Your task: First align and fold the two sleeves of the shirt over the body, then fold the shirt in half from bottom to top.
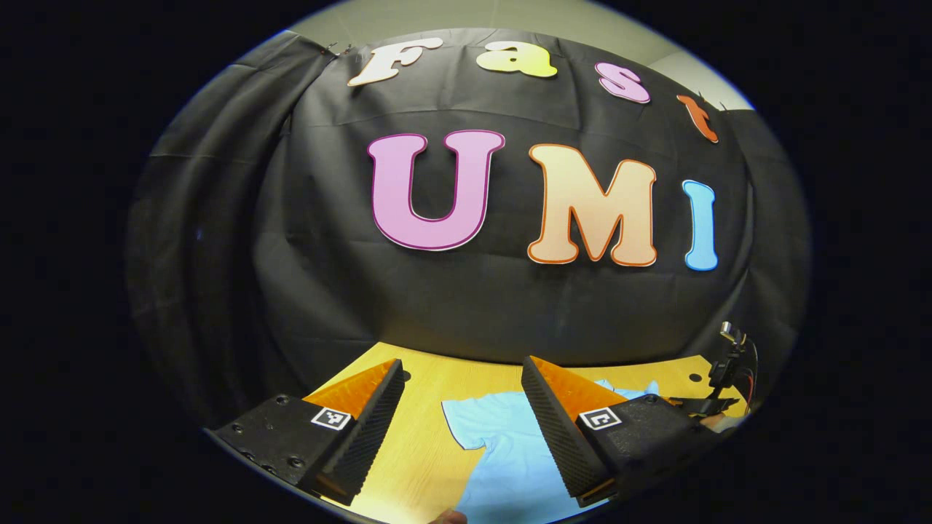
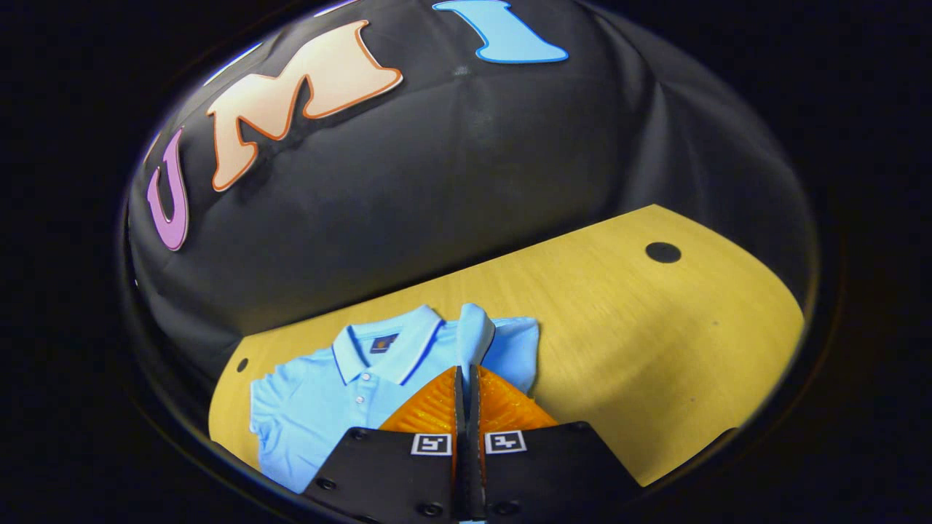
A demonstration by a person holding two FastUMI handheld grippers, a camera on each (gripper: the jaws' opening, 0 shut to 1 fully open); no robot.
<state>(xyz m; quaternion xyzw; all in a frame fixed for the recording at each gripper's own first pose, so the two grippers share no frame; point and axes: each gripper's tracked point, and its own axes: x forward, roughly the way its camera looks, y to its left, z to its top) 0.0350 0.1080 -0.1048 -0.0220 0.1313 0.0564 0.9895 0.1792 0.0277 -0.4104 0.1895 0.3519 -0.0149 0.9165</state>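
Lay flat on the wooden table (image 2: 655, 342), the light blue polo shirt (image 2: 320, 397), collar toward the booth wall. Right gripper (image 2: 467, 378) closed on a raised fold of the sleeve (image 2: 475, 335), both fingers pinching the fabric and lifting it off the tabletop. Left gripper (image 1: 462, 407) held high with jaws wide apart, gripping nothing, above the shirt's other sleeve (image 1: 473, 422). Best, by judgement, to carry the pinched sleeve inward low and slow, lay its edge parallel to the placket, and release only once flat, lest the cloth bunch or drag the body askew.
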